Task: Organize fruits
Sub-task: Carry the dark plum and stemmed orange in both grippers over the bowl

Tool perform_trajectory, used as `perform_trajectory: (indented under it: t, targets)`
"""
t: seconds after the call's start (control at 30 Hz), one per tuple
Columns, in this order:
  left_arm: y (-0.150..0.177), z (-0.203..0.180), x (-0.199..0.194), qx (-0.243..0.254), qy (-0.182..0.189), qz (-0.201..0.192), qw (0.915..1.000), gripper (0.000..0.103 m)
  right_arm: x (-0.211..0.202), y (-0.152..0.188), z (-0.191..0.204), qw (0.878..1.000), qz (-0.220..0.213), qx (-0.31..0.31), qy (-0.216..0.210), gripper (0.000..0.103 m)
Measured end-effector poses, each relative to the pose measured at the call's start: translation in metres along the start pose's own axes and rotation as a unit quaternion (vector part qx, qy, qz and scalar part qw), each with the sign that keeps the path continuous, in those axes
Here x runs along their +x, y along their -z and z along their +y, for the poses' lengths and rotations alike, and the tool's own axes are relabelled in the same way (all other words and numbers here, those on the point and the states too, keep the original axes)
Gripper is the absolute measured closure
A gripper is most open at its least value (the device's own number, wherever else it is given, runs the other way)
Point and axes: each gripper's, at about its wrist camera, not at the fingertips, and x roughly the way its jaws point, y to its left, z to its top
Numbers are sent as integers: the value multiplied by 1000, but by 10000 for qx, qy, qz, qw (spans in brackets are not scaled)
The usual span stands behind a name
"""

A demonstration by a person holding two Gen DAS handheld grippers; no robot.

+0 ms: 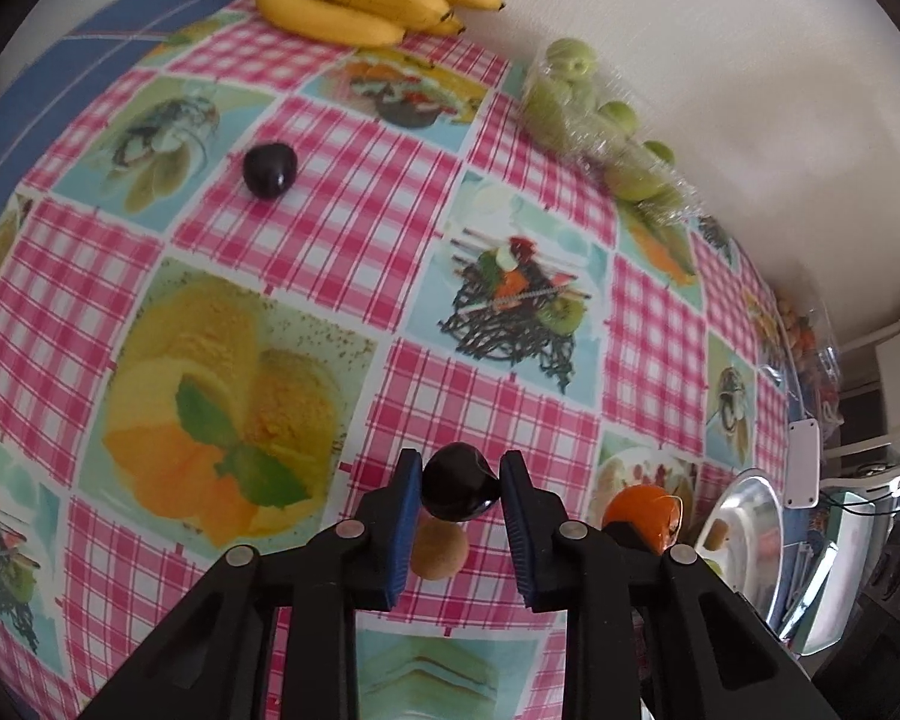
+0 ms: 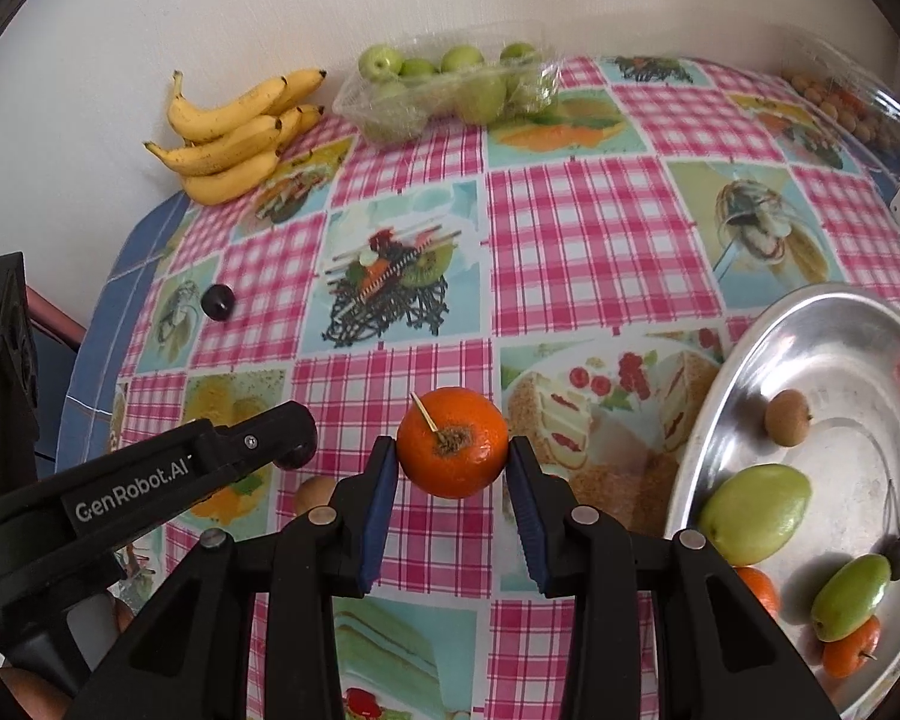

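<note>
My left gripper (image 1: 461, 483) is shut on a dark plum (image 1: 459, 491), held a little above the checked tablecloth. A small brown fruit (image 1: 440, 552) lies on the cloth under it. My right gripper (image 2: 453, 461) is shut on an orange (image 2: 453, 443) with a short stem; that orange also shows in the left wrist view (image 1: 642, 511). A second dark plum (image 1: 269, 170) lies on the cloth farther off and also shows in the right wrist view (image 2: 218, 301). A metal plate (image 2: 858, 330) at the right holds green fruits (image 2: 756, 513), oranges, a brown fruit and a dark plum.
A bunch of bananas (image 2: 234, 132) lies at the back by the wall. A clear tray of green fruits (image 2: 450, 90) stands next to it. A clear box of small brown fruits (image 2: 840, 102) sits at the far right corner. The left gripper body (image 2: 150, 480) is at the lower left.
</note>
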Motion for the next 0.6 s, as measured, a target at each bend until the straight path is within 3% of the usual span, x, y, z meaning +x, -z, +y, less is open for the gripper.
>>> perform_trajectory:
  t: [0.23, 0.6]
  targets:
    - [5, -15, -20, 96, 6, -201, 9998, 75, -17, -1, -9, 9999, -43, 99, -6, 64]
    - [21, -36, -20, 172, 2, -173, 9997, 75, -40, 3, -44, 9993, 21, 279, 256, 64]
